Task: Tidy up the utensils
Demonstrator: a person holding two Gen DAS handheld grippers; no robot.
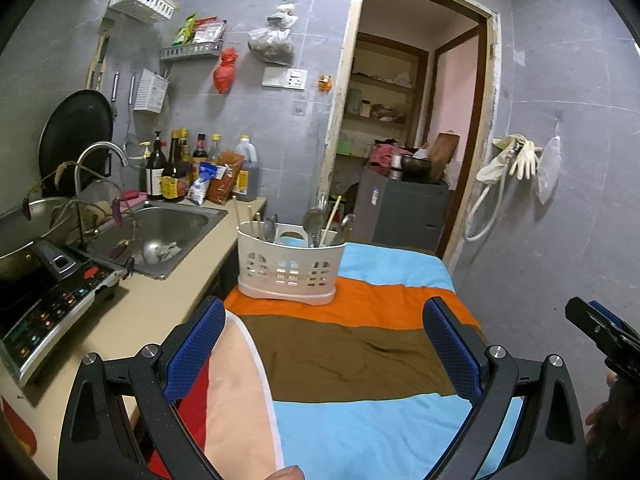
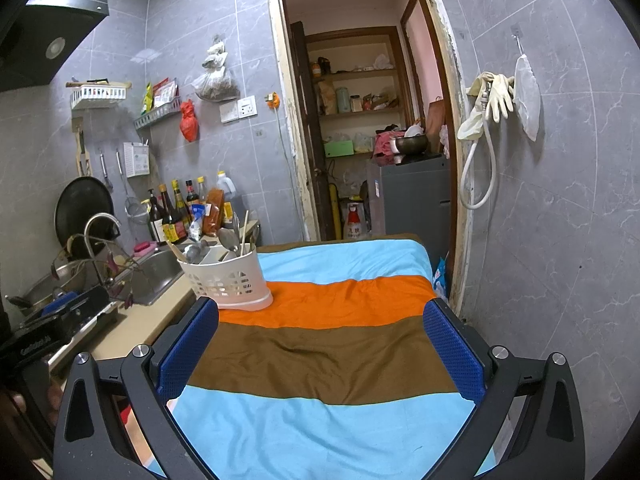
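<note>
A white slotted utensil holder point(image 1: 289, 270) stands on the orange stripe of a striped cloth point(image 1: 352, 356) over a table. It holds spoons point(image 1: 311, 220), chopsticks point(image 1: 331, 214) and other utensils. In the right wrist view the holder point(image 2: 226, 278) sits at the cloth's left edge, with spoons point(image 2: 228, 238) sticking up. My left gripper point(image 1: 324, 320) is open and empty, held above the brown stripe, short of the holder. My right gripper point(image 2: 320, 320) is open and empty above the cloth point(image 2: 320, 360), to the right of the holder. The right gripper's body also shows at the left wrist view's right edge point(image 1: 600, 332).
A counter point(image 1: 152, 312) runs along the left with a steel sink point(image 1: 168, 236), faucet point(image 1: 100, 152), induction cooker point(image 1: 52, 300) and sauce bottles point(image 1: 180, 168). A doorway point(image 2: 360, 120) with a grey cabinet point(image 2: 412, 196) is behind the table. A tiled wall point(image 2: 560, 220) is at the right.
</note>
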